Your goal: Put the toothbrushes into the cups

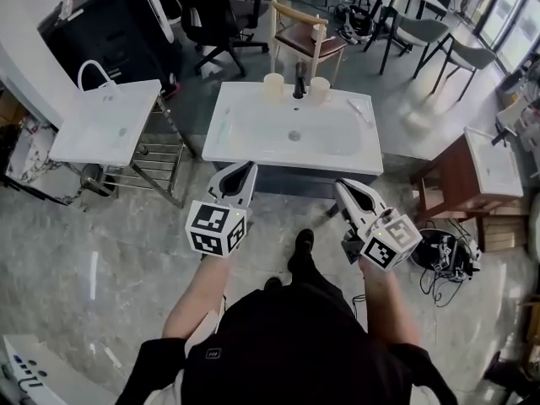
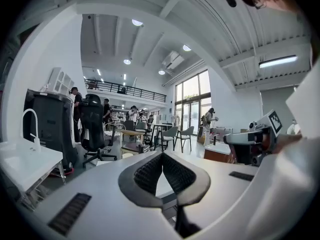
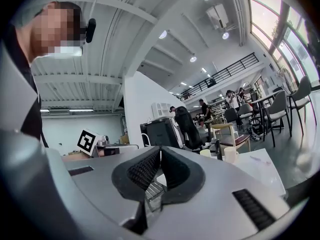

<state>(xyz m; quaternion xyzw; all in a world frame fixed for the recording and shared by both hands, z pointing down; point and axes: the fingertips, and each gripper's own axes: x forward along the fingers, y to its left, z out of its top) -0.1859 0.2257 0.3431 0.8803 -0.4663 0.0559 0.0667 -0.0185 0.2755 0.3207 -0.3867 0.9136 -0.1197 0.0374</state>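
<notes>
A white sink basin [image 1: 253, 154] stands ahead of me in the head view. Two cream cups [image 1: 273, 87] [image 1: 319, 89] flank a black faucet [image 1: 299, 81] at its far edge. One toothbrush [image 1: 222, 130] lies on the left rim and another toothbrush [image 1: 359, 111] on the right rim. My left gripper [image 1: 248, 169] and right gripper [image 1: 340, 186] hover short of the basin's near edge, both shut and empty. In the right gripper view the cups [image 3: 230, 154] and the basin top [image 3: 260, 170] show beyond the shut jaws. In the left gripper view the left gripper [image 2: 162, 157] is shut, with the right gripper [image 2: 250, 145] beside it.
A second white basin [image 1: 105, 121] on a metal rack stands to the left. A brown cabinet [image 1: 447, 180] with a basin is at the right, with cables [image 1: 443, 256] on the floor near it. A wooden chair [image 1: 308, 36] and a black office chair [image 1: 207, 15] stand behind.
</notes>
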